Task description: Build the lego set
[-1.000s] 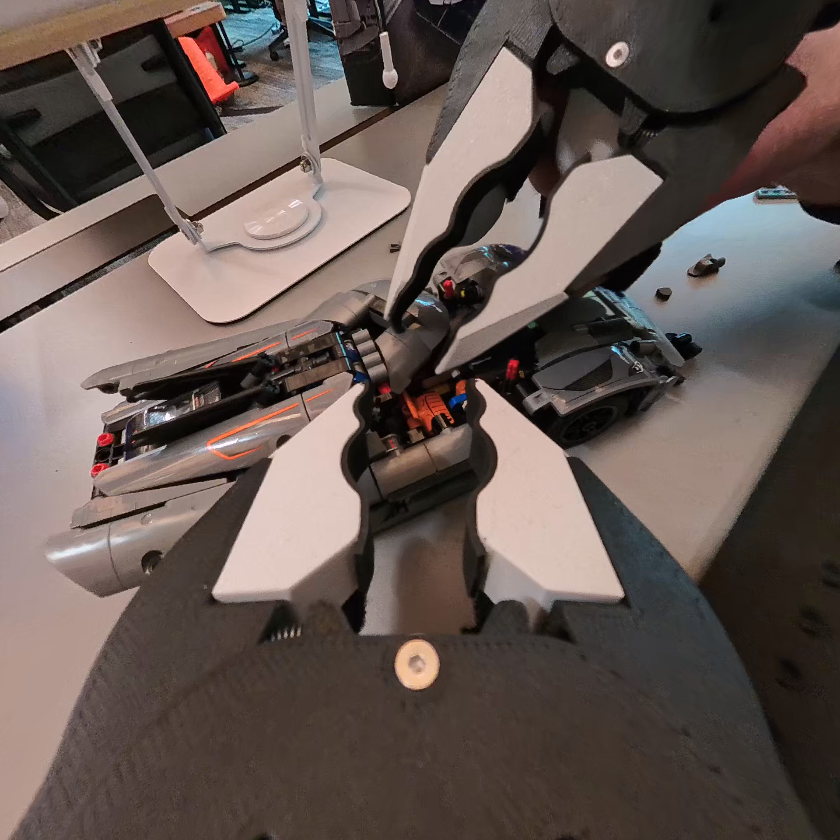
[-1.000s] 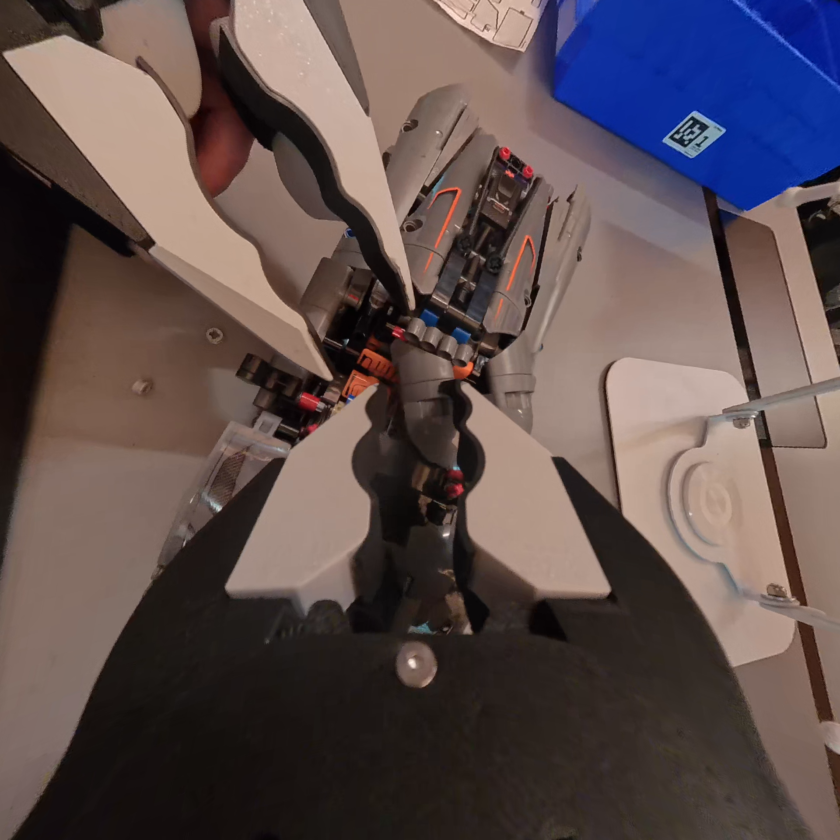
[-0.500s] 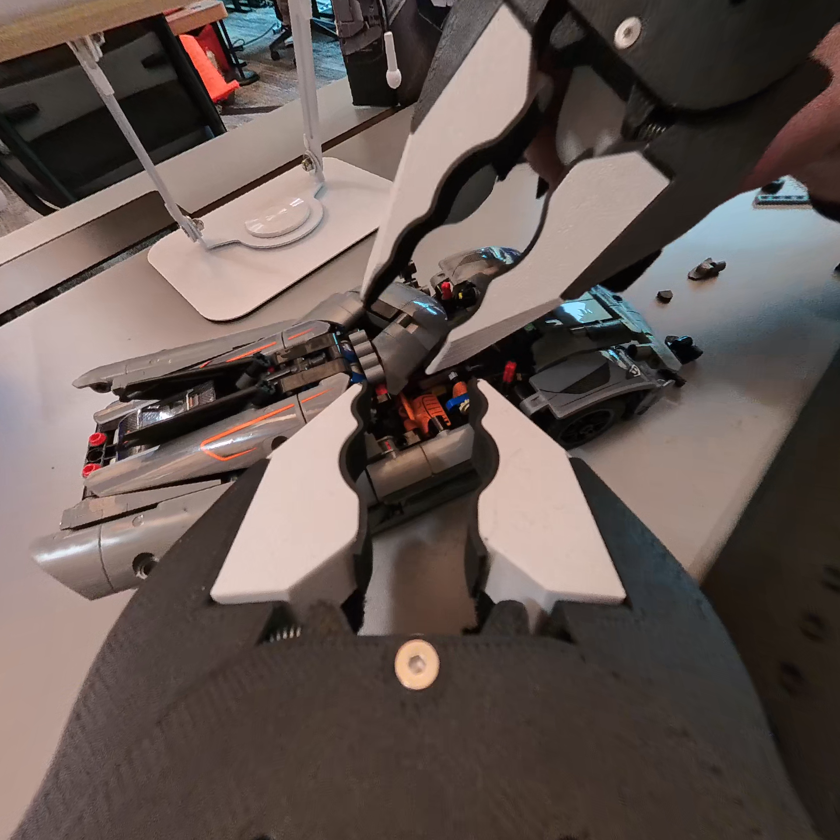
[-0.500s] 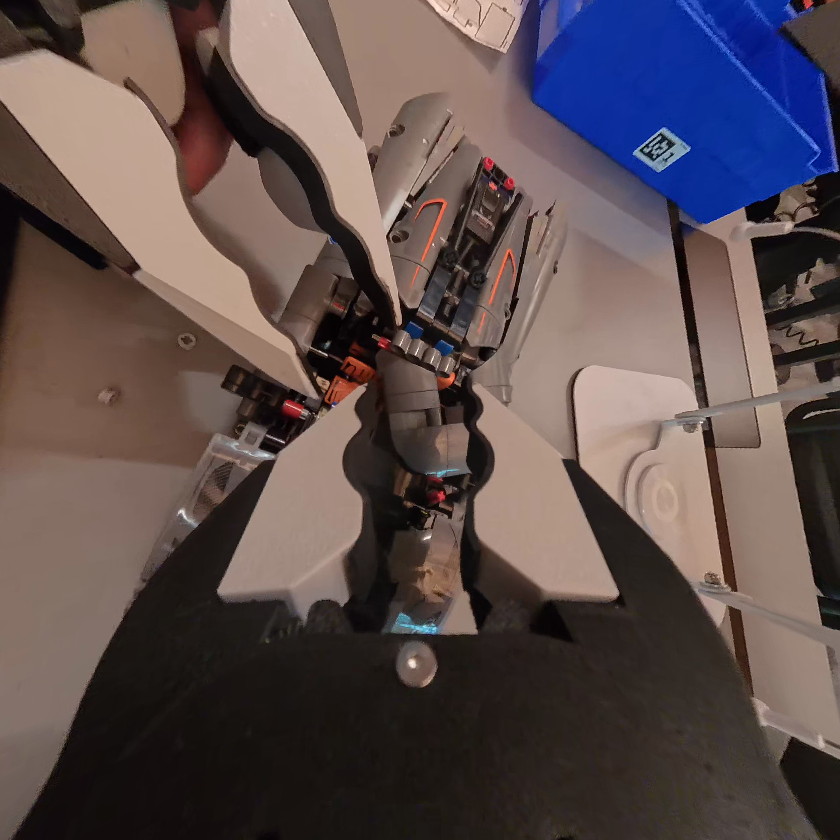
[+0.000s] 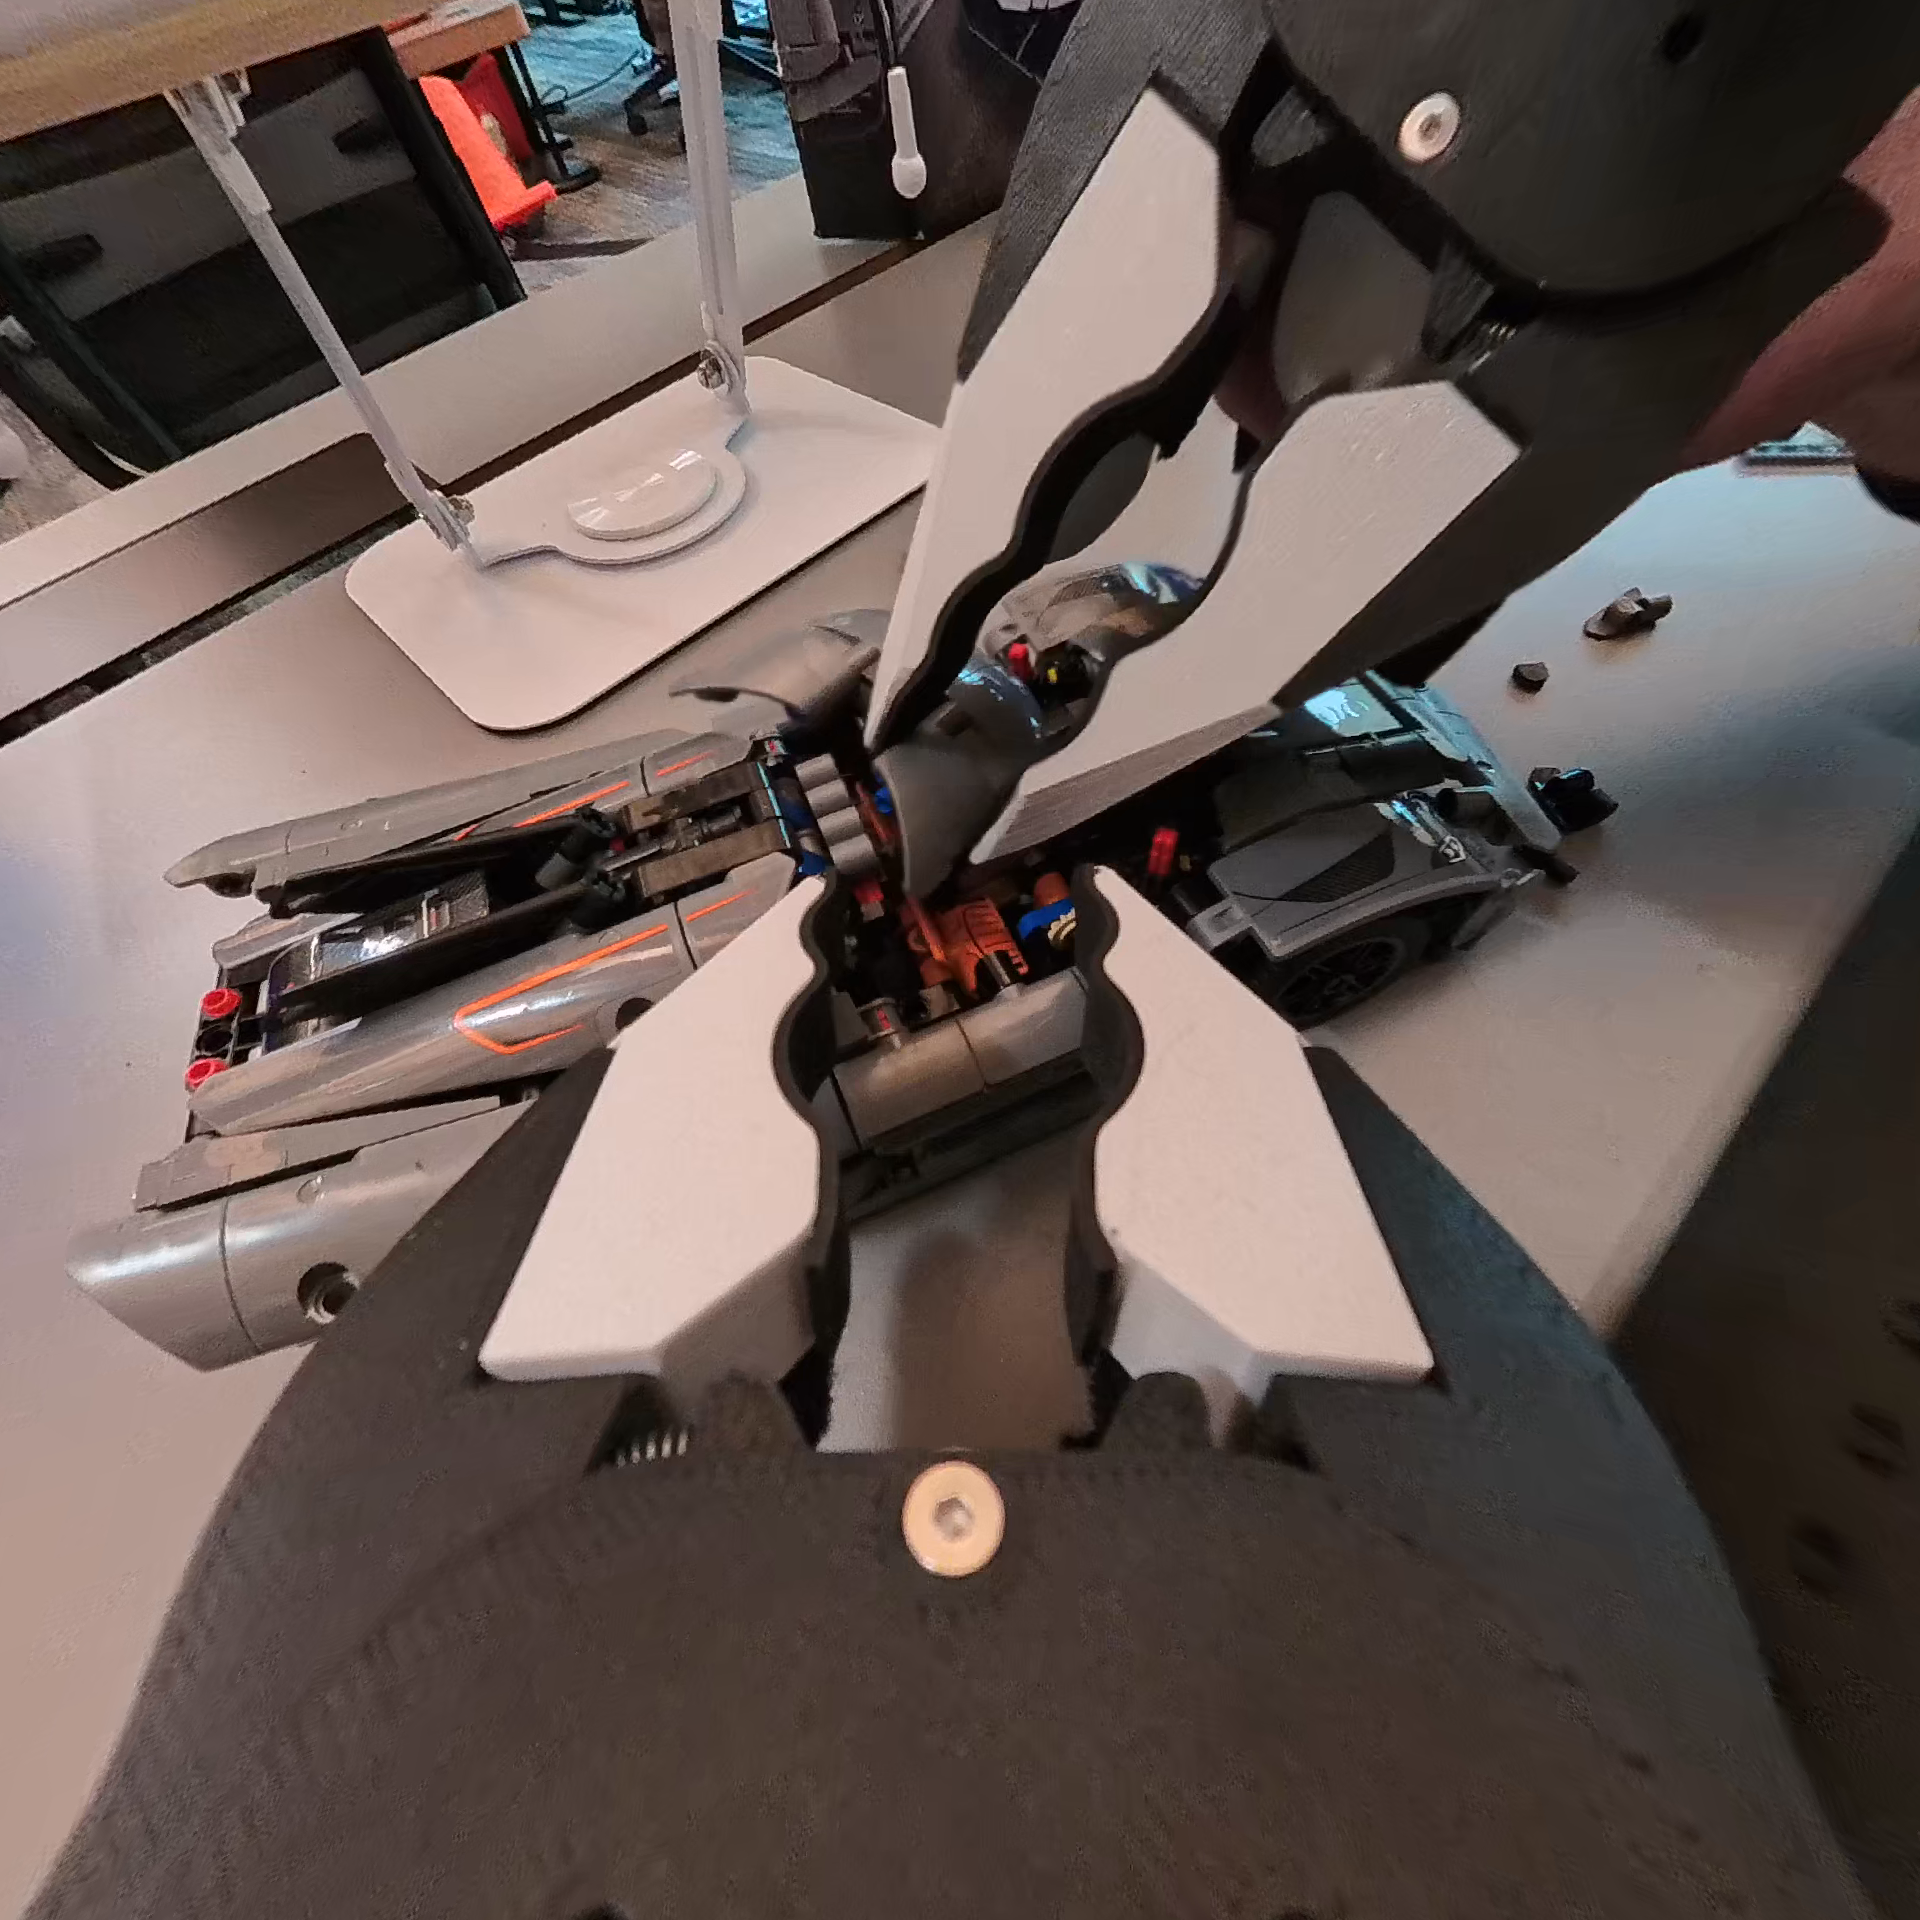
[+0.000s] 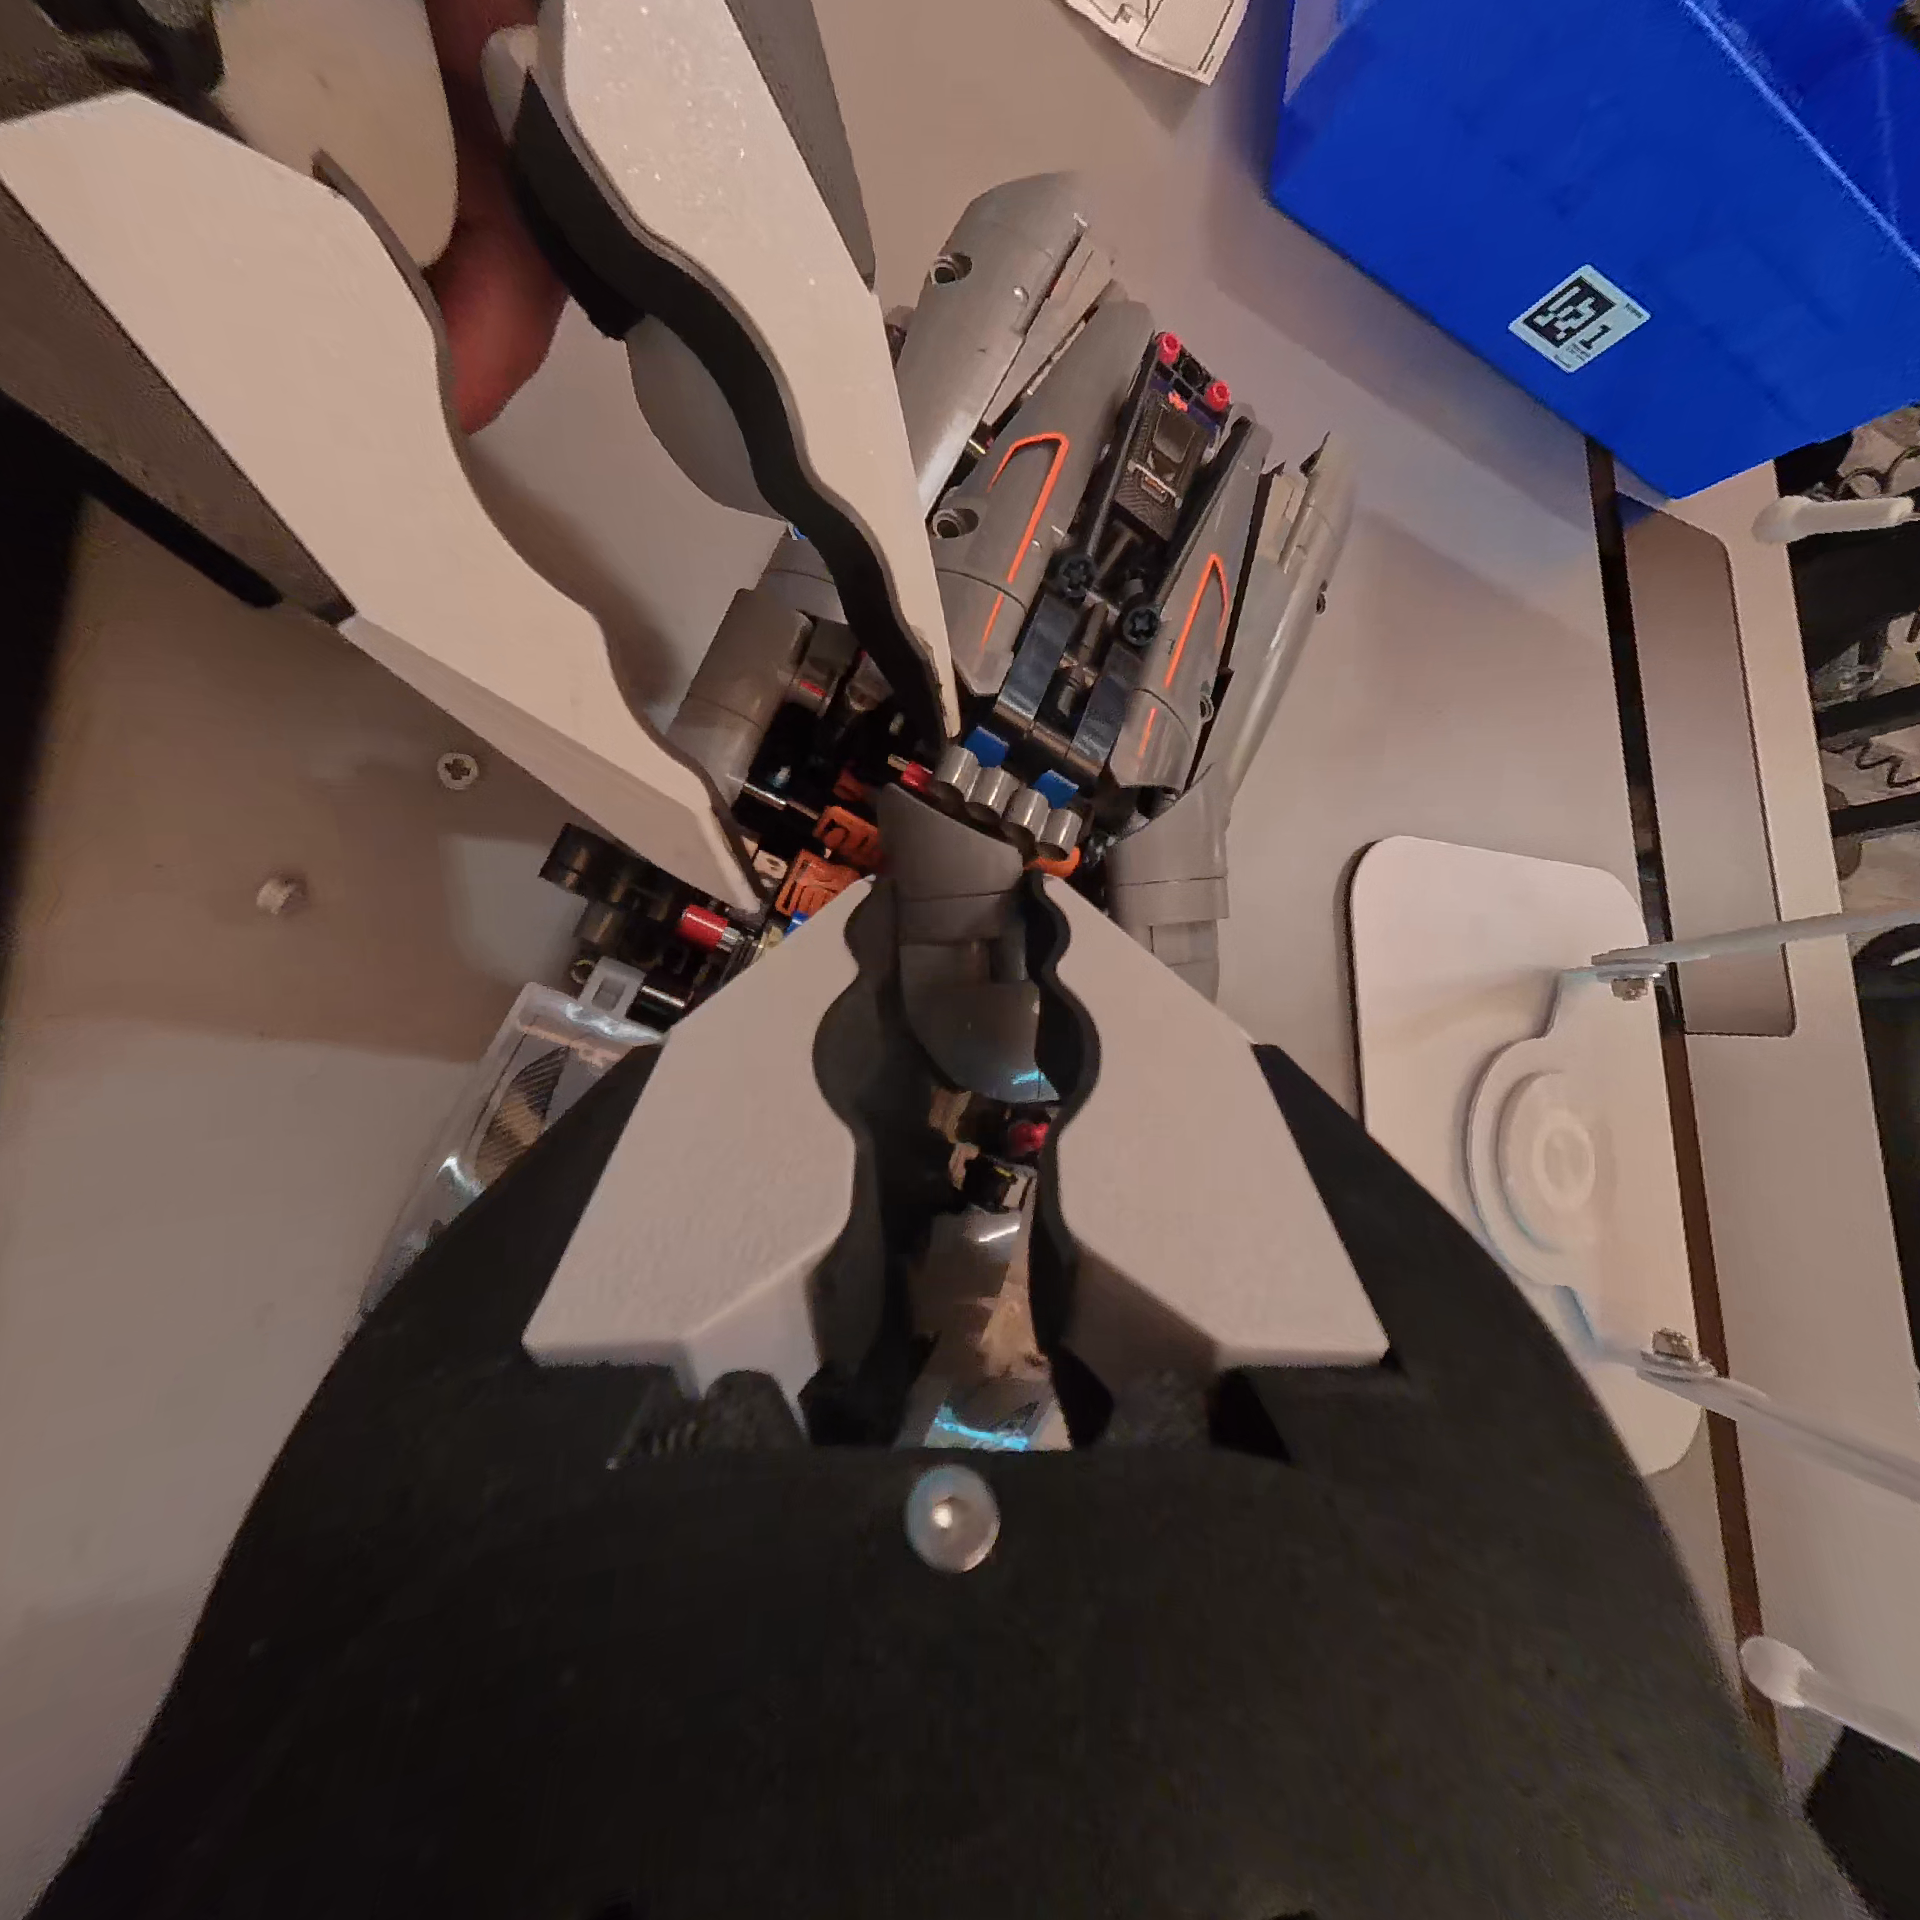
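A grey lego car [image 5: 468, 997] with orange stripes lies on the white table, its rear cover swung open. It also shows in the right wrist view [image 6: 1101, 582]. My left gripper [image 5: 956, 925] straddles the car's middle, and its fingers close on the grey side panel. It enters the right wrist view [image 6: 847, 805] from the upper left. My right gripper [image 6: 951, 894] is shut on a grey curved roof piece [image 6: 956, 862] and holds it against a row of grey cylinders behind the cockpit. In the left wrist view the right gripper [image 5: 935, 790] reaches down from above with the piece [image 5: 940, 805].
A white lamp base [image 5: 644, 582] stands behind the car, and it shows at the right in the right wrist view [image 6: 1507, 1039]. A blue bin [image 6: 1610, 208] sits beyond the car's rear. Loose dark pieces [image 5: 1626, 613] lie at the far right. The table edge [image 5: 1558, 1195] runs close on the right. Less than 4 cm separates the two grippers' tips.
My right gripper tilted and shifted slightly with the grey roof piece, then settled lower against the car. The car stays between my left fingers.
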### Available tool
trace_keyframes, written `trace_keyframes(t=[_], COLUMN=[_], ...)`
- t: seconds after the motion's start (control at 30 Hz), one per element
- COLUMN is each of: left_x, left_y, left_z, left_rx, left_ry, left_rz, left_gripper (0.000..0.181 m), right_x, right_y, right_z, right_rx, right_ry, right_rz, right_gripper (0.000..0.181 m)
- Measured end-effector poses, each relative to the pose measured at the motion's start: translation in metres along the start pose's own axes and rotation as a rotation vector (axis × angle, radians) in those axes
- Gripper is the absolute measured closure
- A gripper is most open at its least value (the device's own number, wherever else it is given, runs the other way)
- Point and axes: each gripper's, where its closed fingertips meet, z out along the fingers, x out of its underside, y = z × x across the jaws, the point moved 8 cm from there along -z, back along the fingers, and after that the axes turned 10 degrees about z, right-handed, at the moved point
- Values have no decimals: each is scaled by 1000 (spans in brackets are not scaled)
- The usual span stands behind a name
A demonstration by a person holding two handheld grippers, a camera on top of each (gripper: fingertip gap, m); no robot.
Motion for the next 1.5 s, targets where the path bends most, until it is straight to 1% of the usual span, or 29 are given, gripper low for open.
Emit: trace_keyframes(t=[0.17, 0.3, 0.5, 0.63, 0.7, 0.83, 0.9, 1.07, 1.23, 1.3, 1.37, 1.43, 1.5], left_x=[-2, -5, -7, -8, -8, -11, -8, -10, -11, -12, -11, -12, -12], left_y=[0, 0, -3, 0, 3, 11, 12, 9, 9, 9, 9, 8, 7], left_z=[-1, -3, -6, -9, -13, -23, -23, -22, -23, -24, -24, -23, -22], left_rx=[-23, -57, 10, 79, 134, 226, 248, 282, 257, 240, 231, 241, 243], left_ry=[1, -10, -62, -140, -201, -347, -348, -345, -328, -322, -310, -309, -298], left_rz=[23, 60, 43, -44, -118, -262, -295, -284, -262, -255, -253, -248, -237], left_gripper=[139, 146, 161, 162, 161, 162, 162, 176, 177, 177, 177, 177, 177], right_x=[-1, -4, -5, -7, -9, -8, -10, -13, -13, -13, -13, -10, -4], right_y=[2, 7, 8, 9, 9, 11, 14, 22, 21, 18, 12, 5, 2], right_z=[-8, -13, -19, -26, -30, -33, -34, -32, -32, -38, -44, -43, -35], right_rx=[-21, -50, -38, -31, -26, -5, -3, 10, 8, 23, 15, -4, -11], right_ry=[-69, -136, -192, -244, -277, -290, -305, -314, -330, -339, -365, -346, -290], right_rz=[36, 40, -30, -73, -94, -143, -156, -206, -193, -199, -165, -108, -77], right_gripper=[157, 157, 158, 158, 157, 158, 158, 157, 157, 153, 150, 139, 120])
